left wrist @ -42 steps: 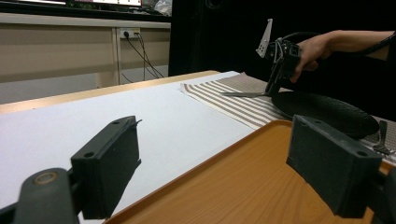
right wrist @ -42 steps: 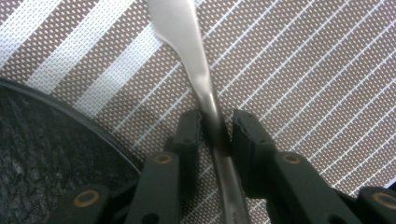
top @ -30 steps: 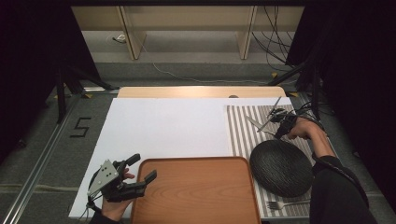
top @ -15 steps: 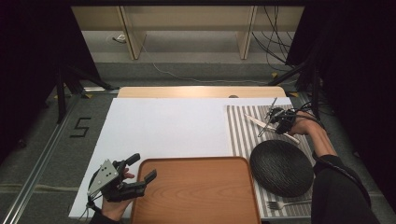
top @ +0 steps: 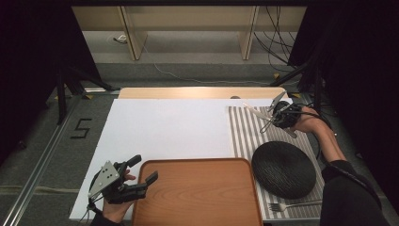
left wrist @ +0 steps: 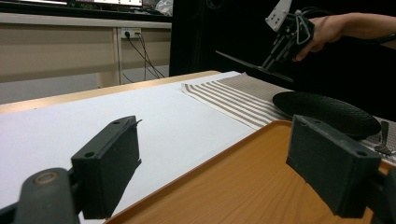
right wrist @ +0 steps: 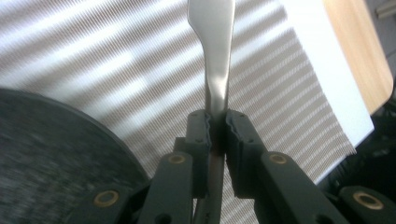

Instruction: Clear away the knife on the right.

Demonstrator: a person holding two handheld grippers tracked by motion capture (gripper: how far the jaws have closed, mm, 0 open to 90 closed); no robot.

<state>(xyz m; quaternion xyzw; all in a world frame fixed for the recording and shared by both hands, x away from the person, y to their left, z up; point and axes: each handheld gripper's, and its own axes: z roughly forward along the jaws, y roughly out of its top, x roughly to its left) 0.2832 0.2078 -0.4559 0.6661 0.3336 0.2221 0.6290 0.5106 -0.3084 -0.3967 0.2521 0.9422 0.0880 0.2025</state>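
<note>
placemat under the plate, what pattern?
Grey and white stripes on the placemat, clearest in the high view.

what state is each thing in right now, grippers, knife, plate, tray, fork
right gripper: jaws shut on the knife, held above the striped mat
knife: clamped, lifted off the mat, blade sticking out past the jaws
left gripper: jaws open, nothing between them, at the tray's near corner
plate: lying on the striped mat, bare
tray: flat on the table, nothing on it
fork: lying on the mat beside the plate

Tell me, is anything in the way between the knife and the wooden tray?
Partly, it seems. The right gripper holds the knife above the striped mat; the black plate lies beside the tray, near the straight path.
</note>
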